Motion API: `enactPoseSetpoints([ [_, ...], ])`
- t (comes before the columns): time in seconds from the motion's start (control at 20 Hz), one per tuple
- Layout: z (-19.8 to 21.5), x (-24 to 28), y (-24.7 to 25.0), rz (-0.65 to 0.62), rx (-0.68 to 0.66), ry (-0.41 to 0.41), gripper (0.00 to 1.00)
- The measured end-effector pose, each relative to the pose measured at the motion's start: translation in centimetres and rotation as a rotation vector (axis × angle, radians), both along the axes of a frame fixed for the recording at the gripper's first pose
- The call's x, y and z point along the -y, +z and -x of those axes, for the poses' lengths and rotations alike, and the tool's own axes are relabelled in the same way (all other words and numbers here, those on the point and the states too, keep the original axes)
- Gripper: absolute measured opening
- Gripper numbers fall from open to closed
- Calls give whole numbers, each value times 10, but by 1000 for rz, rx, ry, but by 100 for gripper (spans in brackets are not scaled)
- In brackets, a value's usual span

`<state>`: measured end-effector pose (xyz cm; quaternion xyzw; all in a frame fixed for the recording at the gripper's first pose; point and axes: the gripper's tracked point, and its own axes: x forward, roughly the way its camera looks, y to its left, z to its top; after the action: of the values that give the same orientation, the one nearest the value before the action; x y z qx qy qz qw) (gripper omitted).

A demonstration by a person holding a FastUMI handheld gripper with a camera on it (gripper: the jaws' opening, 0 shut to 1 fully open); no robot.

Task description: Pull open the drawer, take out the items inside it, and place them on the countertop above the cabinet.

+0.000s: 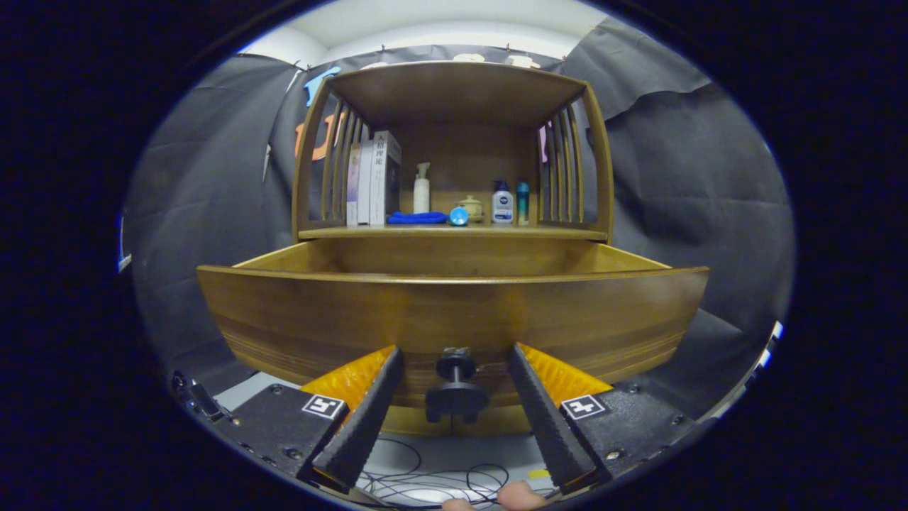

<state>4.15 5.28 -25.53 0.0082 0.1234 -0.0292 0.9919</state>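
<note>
gripper level, spread wide either side of drawer knob, drawer pulled out

The drawer and cabinet are warm brown wood with darker grain lines. Its knob is black. On the tabletop lie a blue cloth, a white spray bottle, a teal bottle, a beige pot and white and dark books.
</note>
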Motion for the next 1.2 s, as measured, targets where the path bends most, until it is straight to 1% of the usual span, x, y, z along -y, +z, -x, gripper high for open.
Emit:
enactPoseSetpoints([
  [0.2,-13,3,0,-37,-3,20,94],
  [0.25,-15,3,1,-35,-8,23,94],
  [0.3,-26,2,7,-29,-4,21,94],
  [0.6,-54,1,6,-16,-18,18,94],
  [0.8,-77,2,13,-16,-10,15,95],
  [0.85,-81,3,10,-11,-28,15,97],
  [1.0,-95,2,12,-18,-29,12,98],
  [1.2,-114,3,9,4,-17,11,98],
])
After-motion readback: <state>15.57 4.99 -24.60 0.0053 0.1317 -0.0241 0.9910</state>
